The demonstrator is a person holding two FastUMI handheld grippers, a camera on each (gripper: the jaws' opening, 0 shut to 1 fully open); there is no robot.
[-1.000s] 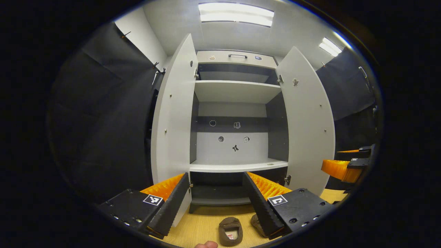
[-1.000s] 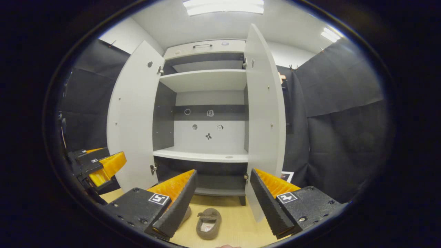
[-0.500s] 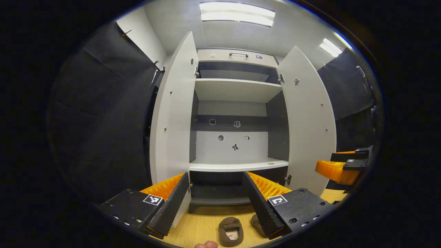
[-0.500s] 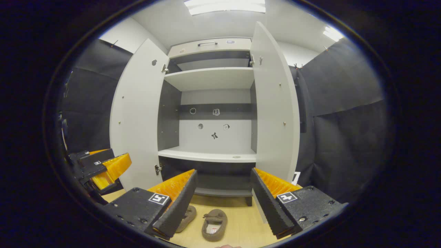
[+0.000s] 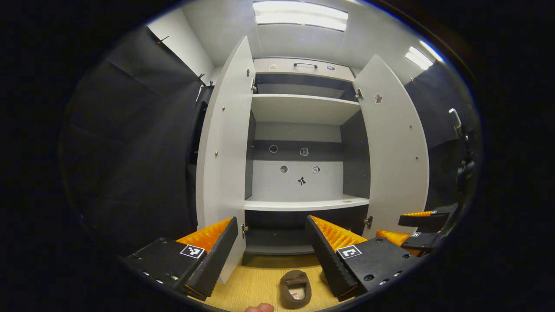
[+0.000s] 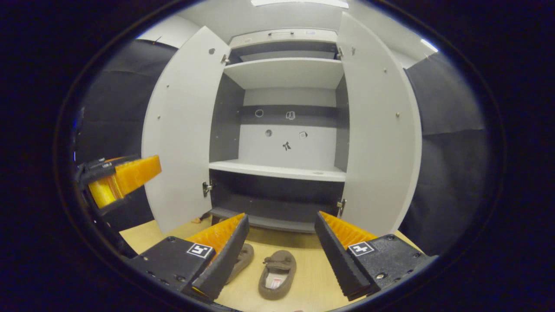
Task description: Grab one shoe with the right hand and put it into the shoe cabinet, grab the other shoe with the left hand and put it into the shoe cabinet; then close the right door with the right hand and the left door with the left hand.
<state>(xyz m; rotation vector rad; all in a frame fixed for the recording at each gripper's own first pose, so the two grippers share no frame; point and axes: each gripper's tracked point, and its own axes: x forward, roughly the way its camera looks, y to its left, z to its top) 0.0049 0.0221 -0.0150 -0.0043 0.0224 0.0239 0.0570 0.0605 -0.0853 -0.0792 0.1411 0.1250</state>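
Two brown slippers lie on the wooden floor in front of the open shoe cabinet (image 5: 303, 203). In the left gripper view one slipper (image 5: 295, 288) shows fully; the other slipper (image 5: 323, 274) peeks out behind a finger. My left gripper (image 5: 272, 223) hangs open above them, holding nothing. In the right gripper view the right slipper (image 6: 277, 275) lies between the open fingers of my right gripper (image 6: 282, 216), well below it. The left slipper (image 6: 243, 258) is partly hidden by a finger. Both doors stand wide open.
The white left door (image 6: 182, 130) and right door (image 6: 377, 130) flank a middle shelf (image 6: 282, 170), with a lower bay beneath and an upper shelf above. The left gripper (image 6: 123, 177) shows at the left edge, the right gripper (image 5: 418, 229) at the right edge. Black cloth walls stand on both sides.
The right gripper has dropped and tipped down toward the floor, so the slippers show more fully. The left gripper has shifted only slightly.
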